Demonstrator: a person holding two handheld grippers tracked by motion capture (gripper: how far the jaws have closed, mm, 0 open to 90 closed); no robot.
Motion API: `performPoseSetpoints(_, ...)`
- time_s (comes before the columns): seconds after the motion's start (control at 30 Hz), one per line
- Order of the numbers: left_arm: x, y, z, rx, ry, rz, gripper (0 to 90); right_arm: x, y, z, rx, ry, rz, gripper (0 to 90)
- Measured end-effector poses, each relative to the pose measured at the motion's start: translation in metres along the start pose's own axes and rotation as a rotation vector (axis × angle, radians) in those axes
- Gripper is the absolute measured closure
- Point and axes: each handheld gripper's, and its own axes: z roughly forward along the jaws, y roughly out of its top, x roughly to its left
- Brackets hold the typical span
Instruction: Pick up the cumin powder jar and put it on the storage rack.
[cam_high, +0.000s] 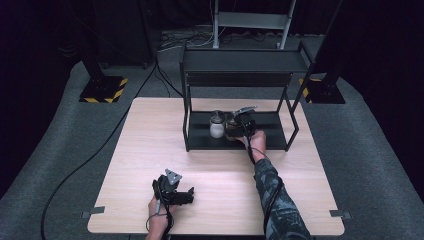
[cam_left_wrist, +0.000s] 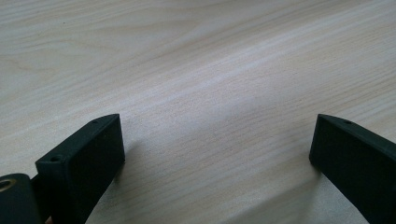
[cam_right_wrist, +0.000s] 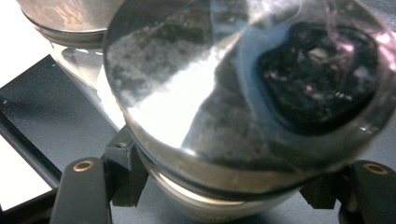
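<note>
Two jars sit on the rack's (cam_high: 280, 131) lower shelf: right gripper (cam_high: 243, 126) clamps the dark jar (cam_high: 233, 127) beside the white jar (cam_high: 217, 125); left gripper (cam_high: 186, 196) gapes wide.

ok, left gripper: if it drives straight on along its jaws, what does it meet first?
Most likely the bare wooden tabletop. The left gripper is open with nothing between its jaws, angled down at the wood; in the high view it points right, low over the table. Exact height unclear.

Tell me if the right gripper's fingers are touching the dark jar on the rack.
Touching. The right gripper view shows the fingers pressed against both sides of the dark jar, just under its lid.
</note>
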Motion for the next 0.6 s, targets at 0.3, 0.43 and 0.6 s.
performPoseSetpoints(0.3, 0.0001, 0.0001, -0.0001, 0.001, 0.0, 0.001, 2.9, -0.0064, -0.0046, 0.0008, -0.02, 0.017, 0.025, 30.2)
performPoseSetpoints(0.43, 0.0001, 0.0001, -0.0001, 0.001, 0.0, 0.001, 2.9, 0.0014, -0.0018, 0.0016, -0.006, -0.016, -0.009, 30.2)
performPoseSetpoints(0.6, 0.0, 0.0002, -0.0001, 0.001, 0.0, 0.001, 2.9, 0.0027, -0.0014, 0.0025, -0.007, -0.022, -0.017, 30.2)
